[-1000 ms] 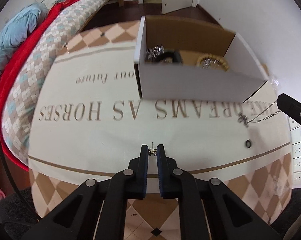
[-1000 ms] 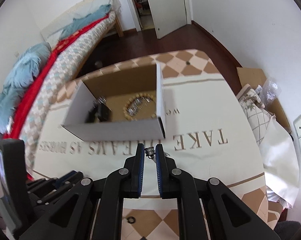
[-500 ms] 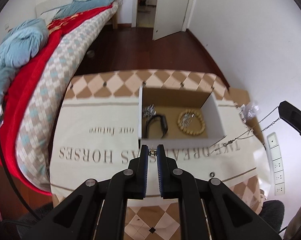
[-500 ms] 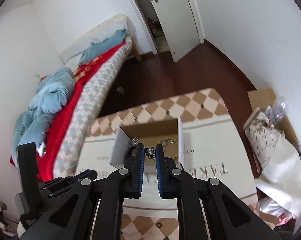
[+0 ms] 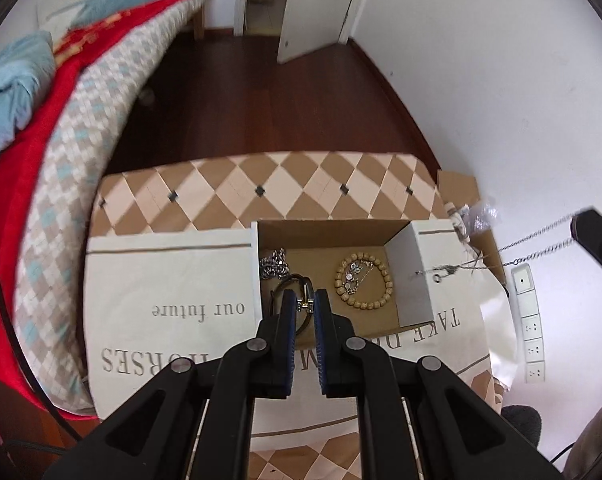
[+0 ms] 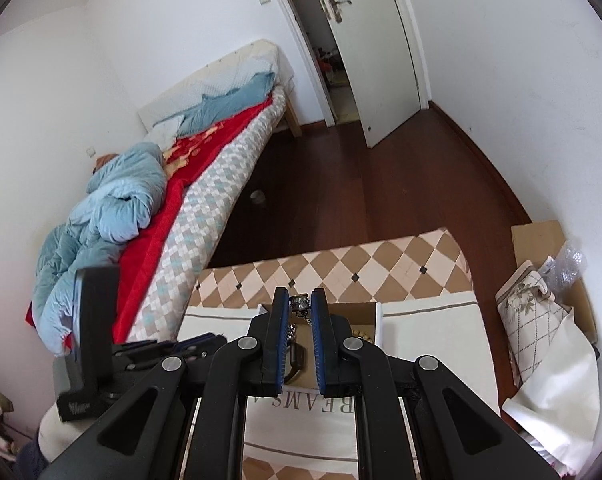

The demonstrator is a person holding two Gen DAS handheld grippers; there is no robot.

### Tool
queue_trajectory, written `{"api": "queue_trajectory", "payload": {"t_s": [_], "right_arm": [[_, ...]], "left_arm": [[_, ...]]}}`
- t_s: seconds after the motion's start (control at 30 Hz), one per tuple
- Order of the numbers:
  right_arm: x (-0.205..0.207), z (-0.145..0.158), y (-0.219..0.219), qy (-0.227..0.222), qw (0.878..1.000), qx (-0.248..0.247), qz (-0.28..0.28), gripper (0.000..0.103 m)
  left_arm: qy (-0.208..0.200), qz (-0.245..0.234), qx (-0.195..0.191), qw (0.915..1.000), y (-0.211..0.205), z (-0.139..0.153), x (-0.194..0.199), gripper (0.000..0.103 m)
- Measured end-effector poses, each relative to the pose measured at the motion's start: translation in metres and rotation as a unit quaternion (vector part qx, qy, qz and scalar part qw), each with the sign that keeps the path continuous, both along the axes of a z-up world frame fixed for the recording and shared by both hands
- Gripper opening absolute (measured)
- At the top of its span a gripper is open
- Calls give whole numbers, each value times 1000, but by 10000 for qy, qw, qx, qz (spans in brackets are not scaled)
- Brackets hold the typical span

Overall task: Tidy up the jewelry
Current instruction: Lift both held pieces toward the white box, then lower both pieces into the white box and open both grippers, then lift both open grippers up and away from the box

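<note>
A: Left claw (image 5: 305,303) first: its blue-padded fingers are drawn close, pinching a small metal clasp (image 5: 305,303) between the tips. What it belongs to, I can't make out.

B: And it hangs right above the open cardboard box (image 5: 415,276), over a dark band (image 5: 291,282) lying inside.

A: Right claw (image 6: 300,303), same story: fingers nearly together, clamped on a little metal piece (image 6: 300,302), with a thin silver chain (image 5: 537,240) trailing from it. In the left view that chain stretches in the air from the right claw's finger at the frame edge toward the box's right wall.

B: Its loose end, with a small ring, hangs just outside that wall, over the cloth.

A: Inside the box: a crumpled silver chain (image 5: 275,267) at the left, the dark band beside it, and a wooden bead bracelet (image 5: 363,286) on the right with some small sparkly pieces (image 5: 355,271) lying within its circle.

B: The box sits on a cream cloth (image 5: 173,276) with printed lettering, spread over the diamond-patterned worktop (image 5: 261,184).

A: Further out, a bed (image 6: 205,184) with red and blue bedding on the left, dark wood floor (image 6: 381,184), a white door (image 6: 365,40) ajar.
</note>
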State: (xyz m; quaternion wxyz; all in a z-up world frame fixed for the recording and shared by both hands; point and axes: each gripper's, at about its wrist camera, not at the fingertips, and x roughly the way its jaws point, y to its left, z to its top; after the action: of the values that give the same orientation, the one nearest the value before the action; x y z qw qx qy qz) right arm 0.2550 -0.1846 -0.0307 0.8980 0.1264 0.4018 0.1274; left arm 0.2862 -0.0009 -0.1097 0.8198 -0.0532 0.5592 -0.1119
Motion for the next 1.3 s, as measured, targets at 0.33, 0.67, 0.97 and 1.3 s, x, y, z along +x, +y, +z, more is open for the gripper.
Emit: {"api": "queue_trajectory", "payload": {"t_s": [0.33,0.67,0.97,1.3], "right_arm": [[37,-74,6,956,9953,-27,160,12],[54,-114,8,1703,9839,-505,217,72],[44,-121,14,1686,9737,-1528,-95,103],[22,-121,21,1508,9685,-1942,-406,103]], "left_arm": [[576,-115,-31,9983,-6,-33,36,11],[-266,232,845,9958,6,-13,32,86],[-694,646,1244,9877,21,-10,11,102],[-966,706,1526,9810,22,-5,-22,103]]}}
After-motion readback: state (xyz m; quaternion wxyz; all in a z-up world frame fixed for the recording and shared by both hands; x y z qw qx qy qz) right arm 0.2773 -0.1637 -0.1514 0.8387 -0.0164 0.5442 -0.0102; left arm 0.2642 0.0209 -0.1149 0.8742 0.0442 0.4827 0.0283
